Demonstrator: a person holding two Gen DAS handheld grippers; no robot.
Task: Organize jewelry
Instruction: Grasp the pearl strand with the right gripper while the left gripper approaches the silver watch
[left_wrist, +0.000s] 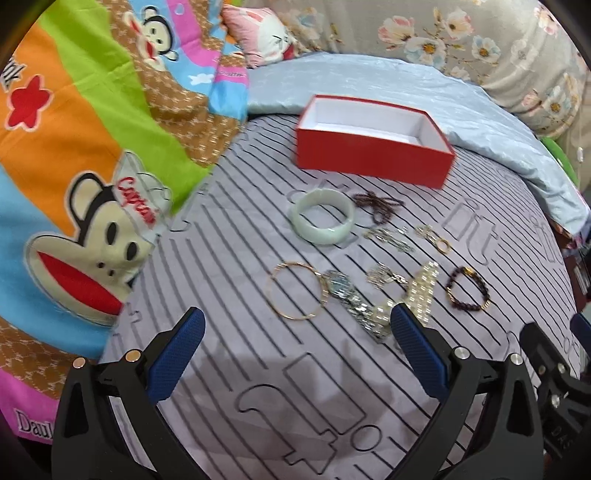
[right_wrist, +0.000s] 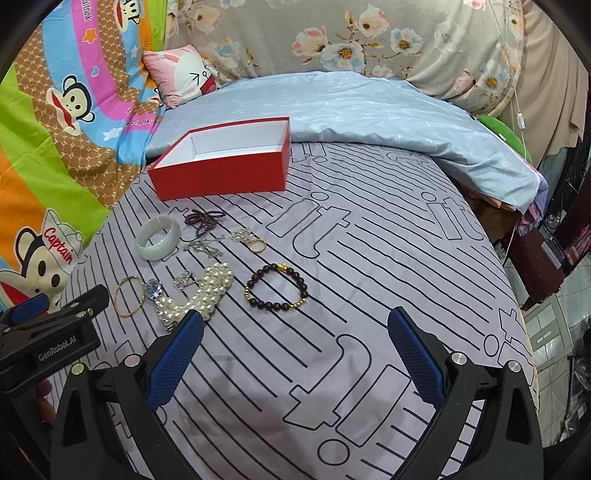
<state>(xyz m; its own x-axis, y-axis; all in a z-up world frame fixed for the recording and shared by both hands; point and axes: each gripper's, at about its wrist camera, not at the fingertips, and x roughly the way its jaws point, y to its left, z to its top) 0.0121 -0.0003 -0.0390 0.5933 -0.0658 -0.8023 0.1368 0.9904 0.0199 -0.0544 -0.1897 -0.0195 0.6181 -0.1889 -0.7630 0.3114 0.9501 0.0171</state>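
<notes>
An open red box (left_wrist: 373, 158) (right_wrist: 221, 173) with a white inside stands empty on the striped grey sheet. In front of it lie a pale green bangle (left_wrist: 322, 220) (right_wrist: 158, 238), a thin gold bangle (left_wrist: 297, 295) (right_wrist: 129, 300), a silver watch (left_wrist: 351, 299) (right_wrist: 155, 291), a pearl bracelet (left_wrist: 421, 291) (right_wrist: 203, 295), a dark bead bracelet (left_wrist: 467, 290) (right_wrist: 277, 288), a dark bead string (left_wrist: 376, 205) (right_wrist: 203, 219) and small silver and gold pieces (left_wrist: 436, 238) (right_wrist: 247, 240). My left gripper (left_wrist: 295, 328) is open and empty, just short of the gold bangle and watch. My right gripper (right_wrist: 295, 328) is open and empty, near the dark bead bracelet.
A colourful cartoon quilt (left_wrist: 74, 147) (right_wrist: 44, 147) lies along the left. A light blue blanket (left_wrist: 443, 107) (right_wrist: 351, 110) and floral pillows (right_wrist: 369, 37) are behind the box. The bed's right edge (right_wrist: 517, 295) drops to a tiled floor.
</notes>
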